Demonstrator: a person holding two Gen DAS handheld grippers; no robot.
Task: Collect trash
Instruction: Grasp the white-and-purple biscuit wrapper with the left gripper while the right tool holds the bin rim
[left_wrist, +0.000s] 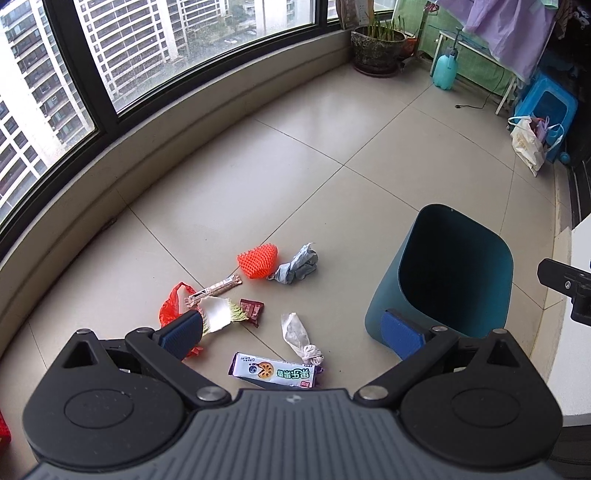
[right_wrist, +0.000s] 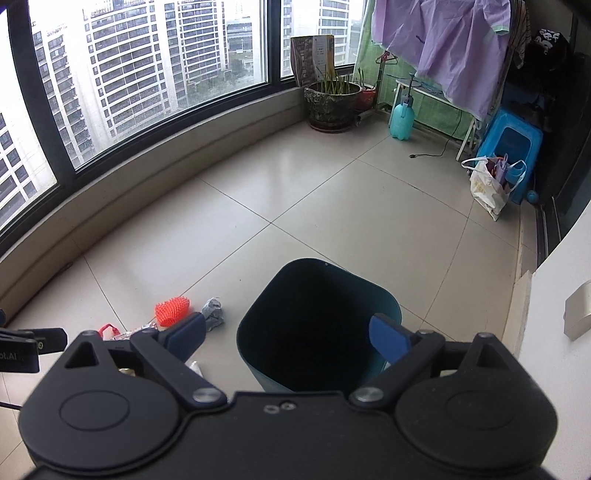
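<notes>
Both grippers, left gripper (left_wrist: 291, 332) and right gripper (right_wrist: 288, 334), hover with fingers wide (holding nothing), ready for floor litter beside the bin (left_wrist: 454, 273).

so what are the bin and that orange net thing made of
The bin looks like smooth matte teal plastic: thin, even moulded walls. The orange net thing seems to be soft foam mesh, probably fruit netting, going by its puffy open lattice.
</notes>
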